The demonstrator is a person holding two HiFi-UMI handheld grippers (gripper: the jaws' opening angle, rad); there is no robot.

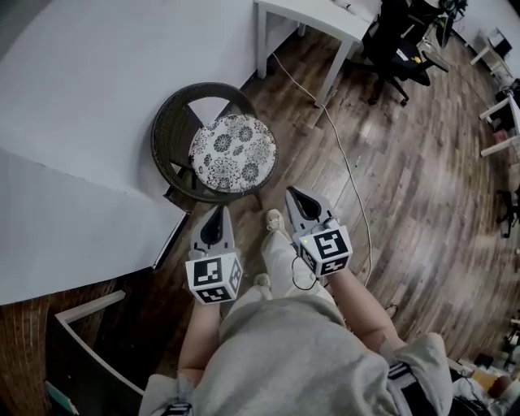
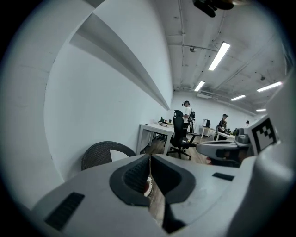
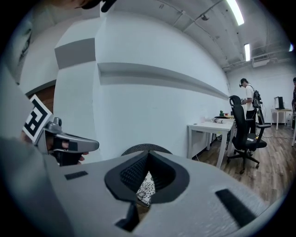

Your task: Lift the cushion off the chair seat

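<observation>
nothing of the lift is done yet: the cushion (image 1: 233,153) lies flat on the seat of the chair (image 1: 165,134), which stands by the white wall (image 1: 97,81). the left tongs (image 1: 217,210) and right tongs (image 1: 291,192) hang short of it over the plank floor (image 1: 406,179), both pressed together and pinching nothing. what is left, i judge — reach in, spread, grip the edge, raise it. the cushion is round and padded, white cloth with a dark flower print. the chair is a dark woven tub with a curved back.

white desk (image 1: 321,18) against wall (image 1: 97,81) | black office chair (image 1: 398,47) beside it | cable (image 1: 349,172) across wood floor (image 1: 431,187) (people (image 2: 187,111) far off)
</observation>
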